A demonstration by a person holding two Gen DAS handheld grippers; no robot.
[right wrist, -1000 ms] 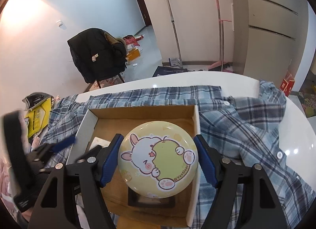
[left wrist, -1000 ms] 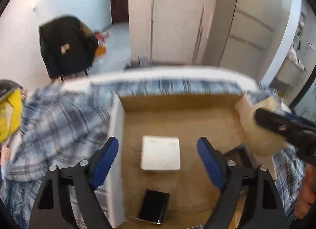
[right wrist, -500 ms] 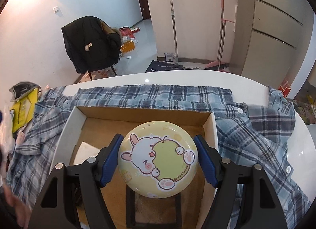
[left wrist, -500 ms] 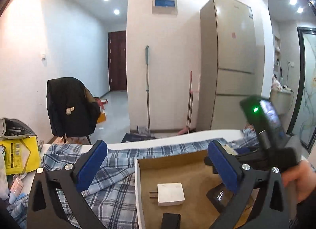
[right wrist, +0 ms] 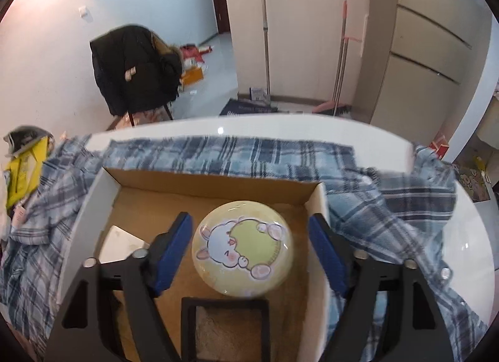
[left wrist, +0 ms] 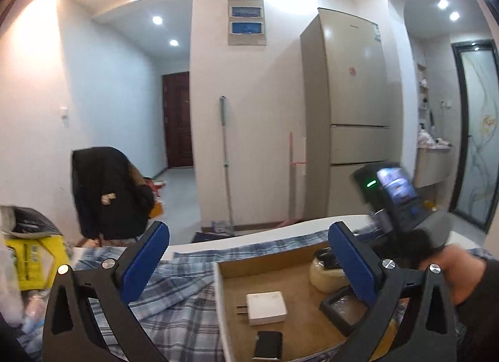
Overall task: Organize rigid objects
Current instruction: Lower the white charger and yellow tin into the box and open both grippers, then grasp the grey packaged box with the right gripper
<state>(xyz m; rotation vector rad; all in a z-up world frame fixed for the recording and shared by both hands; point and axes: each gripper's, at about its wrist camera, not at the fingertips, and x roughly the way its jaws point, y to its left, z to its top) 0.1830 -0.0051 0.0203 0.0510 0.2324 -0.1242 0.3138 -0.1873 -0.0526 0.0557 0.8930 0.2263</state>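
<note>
A cardboard box (right wrist: 318, 203) lies on a plaid shirt. In the right wrist view a round yellow tin (right wrist: 243, 248) with a cartoon rabbit rests on the box floor, near the right wall. My right gripper (right wrist: 249, 221) hovers over it, its jaws opening, and the blue pads stand clear of the tin's sides. A white charger (right wrist: 120, 243) and a black frame (right wrist: 224, 324) also lie in the box. My left gripper (left wrist: 249, 263) is open wide, raised and level at the box's left, with nothing between its fingers. Its view shows the tin (left wrist: 324, 274), the charger (left wrist: 266, 307) and a small black case (left wrist: 268, 344).
The plaid shirt (right wrist: 218, 153) covers a white round table (right wrist: 467, 237). A yellow bag (right wrist: 25, 168) sits at the table's left edge. A chair with a black jacket (right wrist: 137, 65), mops and a fridge (left wrist: 352, 118) stand beyond. A person's hand (left wrist: 458, 268) holds the right gripper.
My left gripper rose and tipped up from over the box, its jaws spreading wider. The right jaws parted and the tin dropped from between the pads onto the box floor.
</note>
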